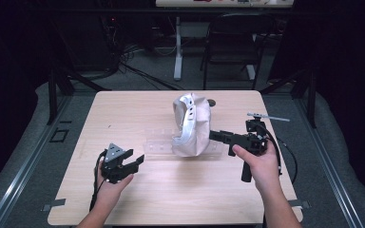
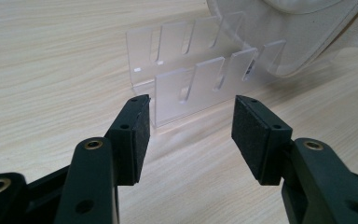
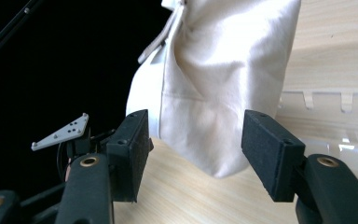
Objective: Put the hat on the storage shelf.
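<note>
Right hand-held gripper (image 1: 215, 135) released, jaws spread wide, level with the lower side of the cream-white canvas bag (image 1: 192, 124). Nothing between the pads; jaw tips close to the cloth, contact hard to confirm. Left hand-held gripper (image 1: 135, 164) also released, empty, near the surface's front-left, pointing toward the clear slotted acrylic rack (image 2: 193, 79).

Bag stands at the middle of the pale wooden surface (image 1: 123, 109), propped in or against the rack's right end. Its long axis runs roughly from back edge to front edge, mouth and strap uppermost.

Judged progress: early. Bag not yet gripped; grasp and any lift off the rack remain. Rack's left slots empty.
</note>
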`<state>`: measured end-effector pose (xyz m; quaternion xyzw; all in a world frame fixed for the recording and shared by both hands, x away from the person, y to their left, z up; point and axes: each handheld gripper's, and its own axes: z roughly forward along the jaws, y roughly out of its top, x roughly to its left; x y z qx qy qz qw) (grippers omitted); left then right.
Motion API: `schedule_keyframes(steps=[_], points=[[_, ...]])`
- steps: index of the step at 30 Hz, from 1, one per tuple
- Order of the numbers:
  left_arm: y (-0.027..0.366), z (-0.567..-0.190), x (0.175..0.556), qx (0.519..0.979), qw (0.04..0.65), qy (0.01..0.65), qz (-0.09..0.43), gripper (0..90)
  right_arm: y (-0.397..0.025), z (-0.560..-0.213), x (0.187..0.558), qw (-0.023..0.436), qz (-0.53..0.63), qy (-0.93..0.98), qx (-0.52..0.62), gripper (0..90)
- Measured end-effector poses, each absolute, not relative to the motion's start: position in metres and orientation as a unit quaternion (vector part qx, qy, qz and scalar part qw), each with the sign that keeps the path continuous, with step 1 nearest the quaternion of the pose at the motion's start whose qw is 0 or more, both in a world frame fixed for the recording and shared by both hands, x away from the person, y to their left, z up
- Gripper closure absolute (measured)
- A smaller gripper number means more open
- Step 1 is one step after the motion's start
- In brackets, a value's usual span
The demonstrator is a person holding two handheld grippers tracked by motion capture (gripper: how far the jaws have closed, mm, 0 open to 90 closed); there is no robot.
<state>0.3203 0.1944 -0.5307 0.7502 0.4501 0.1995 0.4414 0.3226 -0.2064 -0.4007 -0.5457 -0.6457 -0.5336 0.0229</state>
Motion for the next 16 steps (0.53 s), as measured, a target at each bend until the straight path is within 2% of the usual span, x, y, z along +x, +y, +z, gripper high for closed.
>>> schedule_keyframes(steps=[11, 16], points=[[0.195, -0.530, 0.320, 0.747, 0.448, 0.453, 0.191, 47.2, -0.218, -0.421, 0.302, 0.036, -0.556, -0.630, -0.541, 39.9], [0.183, -0.531, 0.318, 0.764, 0.452, 0.426, 0.175, 43.8, -0.229, -0.423, 0.296, 0.021, -0.554, -0.629, -0.545, 39.3]])
